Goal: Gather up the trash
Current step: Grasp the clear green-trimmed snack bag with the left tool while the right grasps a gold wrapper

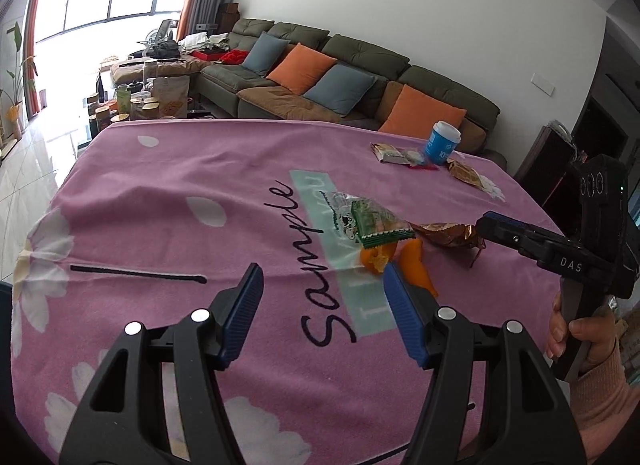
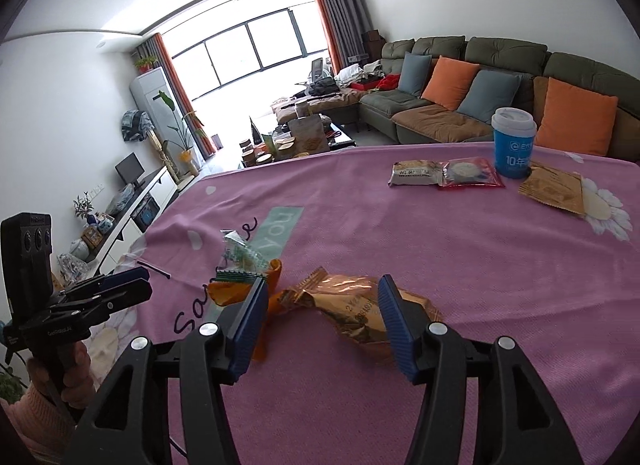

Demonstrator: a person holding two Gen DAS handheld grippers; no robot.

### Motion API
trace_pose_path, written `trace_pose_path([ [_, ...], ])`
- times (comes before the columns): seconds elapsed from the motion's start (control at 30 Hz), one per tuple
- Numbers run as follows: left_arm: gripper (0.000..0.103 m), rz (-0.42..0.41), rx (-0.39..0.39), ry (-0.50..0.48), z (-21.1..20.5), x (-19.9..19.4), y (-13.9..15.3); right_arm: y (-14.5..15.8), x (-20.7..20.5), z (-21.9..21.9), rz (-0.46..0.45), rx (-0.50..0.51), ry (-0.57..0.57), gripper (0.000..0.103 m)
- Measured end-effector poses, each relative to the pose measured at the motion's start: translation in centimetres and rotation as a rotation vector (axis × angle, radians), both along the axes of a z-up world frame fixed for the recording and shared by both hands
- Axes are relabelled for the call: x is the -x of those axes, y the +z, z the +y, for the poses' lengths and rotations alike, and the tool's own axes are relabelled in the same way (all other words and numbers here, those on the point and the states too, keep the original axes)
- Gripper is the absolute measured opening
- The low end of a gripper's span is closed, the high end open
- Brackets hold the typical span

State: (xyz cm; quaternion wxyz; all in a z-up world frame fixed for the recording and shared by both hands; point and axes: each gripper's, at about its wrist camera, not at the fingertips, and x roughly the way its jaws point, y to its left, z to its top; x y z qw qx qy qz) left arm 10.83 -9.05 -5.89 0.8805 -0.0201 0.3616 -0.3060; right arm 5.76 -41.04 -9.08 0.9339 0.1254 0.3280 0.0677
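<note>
Pink cloth with white flowers covers the bench [image 1: 168, 185], and a green sofa [image 1: 360, 61] with orange and blue pillows stands behind it. Trash lies in two bunches. Close by sit a shiny gold wrapper [image 2: 352, 305], a green wrapper [image 1: 372, 225] and some orange peel [image 1: 416, 265], all touching. Farther off stands a blue cup [image 2: 514, 143] with more wrappers beside it. The left gripper [image 1: 320, 285] has its fingers spread with nothing between them. The right gripper [image 2: 322, 297] has its fingers spread too, either side of the gold wrapper, not pinching it.
</note>
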Motion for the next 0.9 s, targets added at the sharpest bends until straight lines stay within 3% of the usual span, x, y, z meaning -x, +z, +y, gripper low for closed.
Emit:
trace_pose_path([
  [0.2,0.061,0.04,-0.019,-0.056,-3.8,-2.0,-0.6,-0.5,0.6,-0.7,-0.004,-0.004,0.013,0.056],
  [0.37,0.055,0.097,-0.038,-0.086,-6.1,-3.2,-2.2,-0.5,0.9,-0.3,-0.009,0.003,0.031,0.056],
  [0.7,0.021,0.177,-0.019,-0.117,-7.7,-5.1,-3.9,-0.9,0.1,0.0,0.007,0.04,0.04,0.056],
  [0.8,0.017,0.165,-0.032,-0.118,-7.9,-4.7,-3.9,-0.8,0.0,0.4,0.008,0.065,0.05,0.052],
  [0.9,0.014,0.158,-0.028,-0.116,-7.5,-4.2,-3.7,-0.9,-0.2,0.5,0.015,0.079,0.055,0.042],
])
